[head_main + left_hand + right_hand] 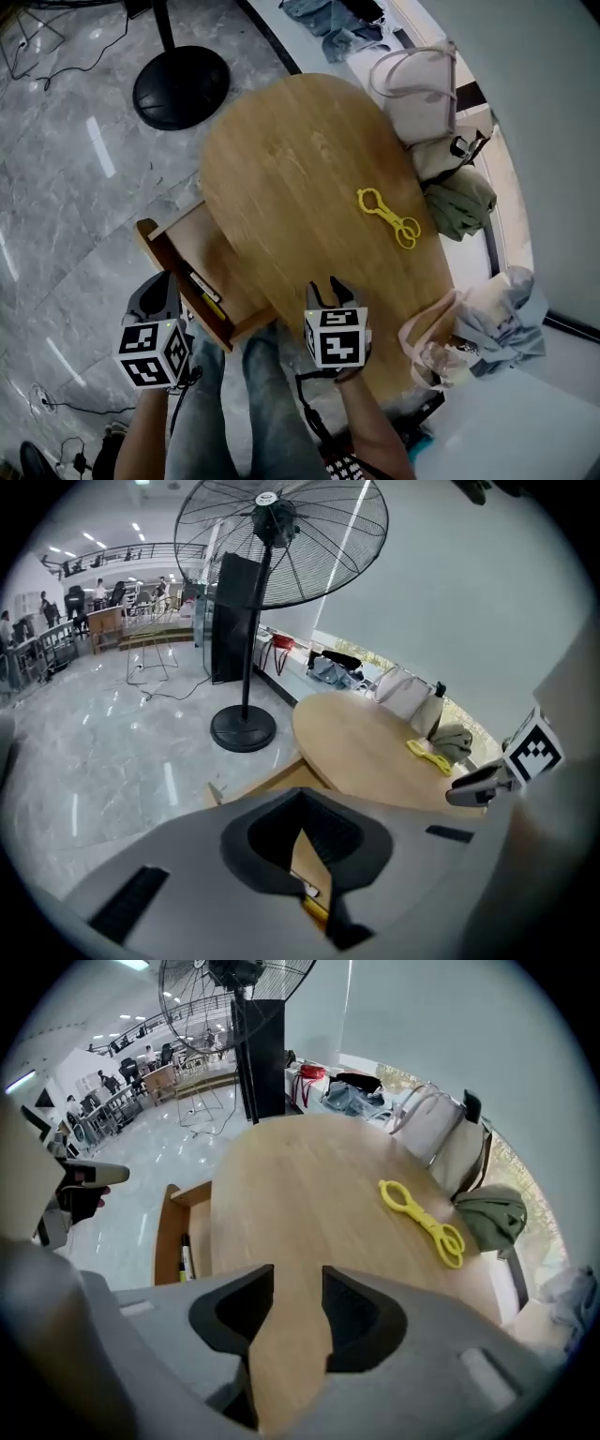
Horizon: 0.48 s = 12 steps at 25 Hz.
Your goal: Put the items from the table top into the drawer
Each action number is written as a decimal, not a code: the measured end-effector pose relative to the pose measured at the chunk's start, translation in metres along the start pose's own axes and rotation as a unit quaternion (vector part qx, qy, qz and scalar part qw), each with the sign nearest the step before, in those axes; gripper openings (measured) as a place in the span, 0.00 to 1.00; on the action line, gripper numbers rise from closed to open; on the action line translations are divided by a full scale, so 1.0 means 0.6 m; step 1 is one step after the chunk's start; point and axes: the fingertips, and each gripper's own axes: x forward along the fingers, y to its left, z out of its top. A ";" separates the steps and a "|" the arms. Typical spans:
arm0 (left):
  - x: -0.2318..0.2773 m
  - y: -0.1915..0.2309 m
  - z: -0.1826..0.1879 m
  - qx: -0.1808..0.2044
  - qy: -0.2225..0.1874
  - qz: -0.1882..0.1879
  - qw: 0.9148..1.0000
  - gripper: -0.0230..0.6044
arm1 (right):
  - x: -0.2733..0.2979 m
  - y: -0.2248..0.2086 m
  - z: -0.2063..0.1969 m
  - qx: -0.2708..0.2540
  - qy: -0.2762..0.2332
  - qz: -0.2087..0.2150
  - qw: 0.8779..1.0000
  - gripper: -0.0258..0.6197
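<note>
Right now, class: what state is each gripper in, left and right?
Left gripper: closed, tips together, holding nothing.
Right gripper: open, nothing between its jaws.

Tongs on the table's right half; pens in the drawer at its left edge.

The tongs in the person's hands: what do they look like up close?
Both the left gripper and the right gripper are grey plastic, their tongs lined with black pads. Each carries a white cube printed with black square markers. A thin black cable hangs below the right one. The person wears blue jeans.
</note>
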 end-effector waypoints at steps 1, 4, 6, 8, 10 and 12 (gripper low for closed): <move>0.006 -0.013 0.003 0.004 0.002 -0.003 1.000 0.03 | -0.002 -0.020 -0.003 0.001 0.001 -0.005 1.000 0.27; 0.023 -0.050 0.010 0.017 0.007 -0.010 1.000 0.03 | -0.004 -0.074 -0.011 0.004 0.001 -0.017 1.000 0.27; 0.034 -0.074 0.016 0.024 0.009 -0.015 1.000 0.03 | -0.004 -0.105 -0.015 0.002 0.003 -0.022 1.000 0.27; 0.045 -0.095 0.023 0.029 0.010 -0.018 0.999 0.03 | -0.004 -0.130 -0.016 -0.001 0.005 -0.023 1.000 0.27; 0.055 -0.116 0.032 0.032 0.011 -0.019 0.999 0.03 | -0.002 -0.148 -0.012 0.000 0.003 -0.016 1.000 0.27; 0.065 -0.135 0.038 0.032 0.012 -0.020 0.999 0.03 | 0.002 -0.164 -0.007 -0.005 0.000 -0.007 1.000 0.27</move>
